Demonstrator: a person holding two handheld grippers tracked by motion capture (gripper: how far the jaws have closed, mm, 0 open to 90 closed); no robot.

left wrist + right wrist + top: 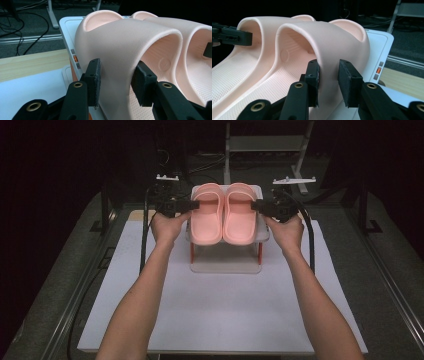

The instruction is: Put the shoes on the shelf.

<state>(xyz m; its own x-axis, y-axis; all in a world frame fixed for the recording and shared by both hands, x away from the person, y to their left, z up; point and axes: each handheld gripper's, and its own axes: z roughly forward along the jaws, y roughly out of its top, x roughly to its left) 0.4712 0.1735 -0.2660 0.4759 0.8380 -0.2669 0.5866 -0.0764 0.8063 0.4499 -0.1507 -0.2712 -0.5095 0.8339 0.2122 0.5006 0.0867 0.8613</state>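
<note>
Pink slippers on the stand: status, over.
Left tongs astride left slipper's strap, right tongs astride right slipper's strap; grip not confirmed. Pair sits on white stand. Nothing in the way.

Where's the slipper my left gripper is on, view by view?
High view: left slipper, left one of the pair, centre top.
Left gripper view: left slipper nearest, its strap between the left gripper jaws.
Right gripper view: far left, beyond the right slipper.
Shared landmark: the white stand under both.
</note>
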